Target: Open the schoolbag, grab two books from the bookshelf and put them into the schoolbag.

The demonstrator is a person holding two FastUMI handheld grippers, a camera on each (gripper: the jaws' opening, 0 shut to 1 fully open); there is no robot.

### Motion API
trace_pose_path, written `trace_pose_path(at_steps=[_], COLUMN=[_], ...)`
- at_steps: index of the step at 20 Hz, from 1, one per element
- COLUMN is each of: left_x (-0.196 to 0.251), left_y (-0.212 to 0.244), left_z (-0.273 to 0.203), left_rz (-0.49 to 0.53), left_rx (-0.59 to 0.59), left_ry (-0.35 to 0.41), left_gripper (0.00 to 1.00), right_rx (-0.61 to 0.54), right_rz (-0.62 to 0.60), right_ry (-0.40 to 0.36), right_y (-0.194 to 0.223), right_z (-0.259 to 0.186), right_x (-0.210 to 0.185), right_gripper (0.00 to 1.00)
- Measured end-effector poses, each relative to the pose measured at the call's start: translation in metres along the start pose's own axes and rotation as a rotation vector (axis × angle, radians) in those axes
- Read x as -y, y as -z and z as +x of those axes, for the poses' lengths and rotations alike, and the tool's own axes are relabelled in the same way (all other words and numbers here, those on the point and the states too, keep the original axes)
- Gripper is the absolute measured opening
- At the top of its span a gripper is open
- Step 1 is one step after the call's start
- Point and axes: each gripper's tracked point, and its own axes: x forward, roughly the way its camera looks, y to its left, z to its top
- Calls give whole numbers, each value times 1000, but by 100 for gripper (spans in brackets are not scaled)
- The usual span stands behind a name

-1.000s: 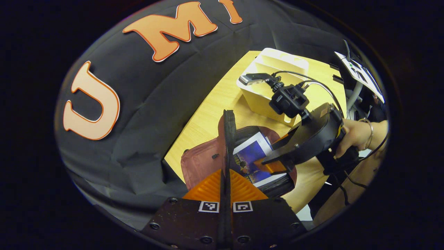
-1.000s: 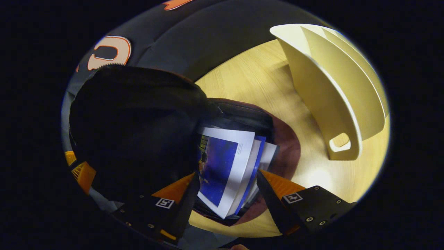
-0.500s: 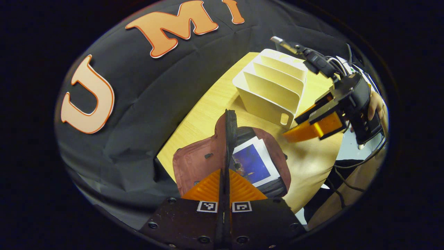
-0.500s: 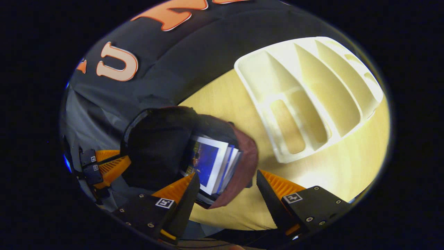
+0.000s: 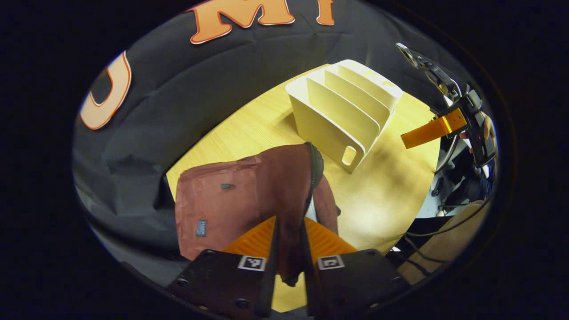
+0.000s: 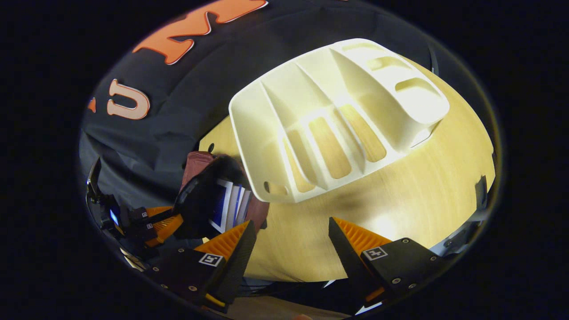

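Observation:
The maroon schoolbag (image 5: 222,200) lies on the wooden table (image 5: 382,195). My left gripper (image 5: 289,235) is shut on the bag's zippered flap (image 5: 293,178), holding it up. In the right gripper view two books (image 6: 229,204) with blue and white covers sit inside the schoolbag (image 6: 195,162), with the left gripper (image 6: 155,222) beside it. My right gripper (image 6: 292,224) is open with nothing between its fingers, above bare table in front of the bookshelf (image 6: 329,124). In the left gripper view the right gripper (image 5: 426,131) hangs off to the right, past the bookshelf (image 5: 342,111).
The cream bookshelf has several slots, all without books, and stands at the back of the table. A hand and cables trail behind the right gripper at the table's right edge. Black cloth bounds the table at the back and left.
My right gripper has drawn back from the bag, open, up and to the right, leaving the books inside. The left gripper has tipped the flap over, so it now covers most of the books.

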Motion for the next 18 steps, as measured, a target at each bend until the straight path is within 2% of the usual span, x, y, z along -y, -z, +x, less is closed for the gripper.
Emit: trace_pose_path(at_steps=[1, 2, 5, 8, 11, 15, 18], left_x=[7, 13, 38, 64, 84, 92, 81], left_y=[-1, 0, -4, -37, -93, -158, -190], left_z=[5, 8, 17, 10, -14, -57, -94], left_rz=[-29, -50, -142, -262, -393, -487, -455], left_rx=[-8, -17, -16, 88, 281, 487, 620], left_ry=[5, -4, -32, -102, -176, -261, -362], left_gripper=[50, 58, 100, 99, 99, 99, 99], right_rx=[-1, -1, -10, 18, 129, 380, 628], right_rz=[-13, -33, -90, -188, -279, -386, -433], right_ry=[10, 24, 47, 62, 60, 21, -15], right_y=[-6, -12, -28, -52, -90, -142, -179], right_z=[-5, -10, -24, -39, -62, -113, -173], right_x=[11, 23, 51, 71, 74, 56, 36], right_gripper=[98, 98, 98, 98, 98, 98, 97])
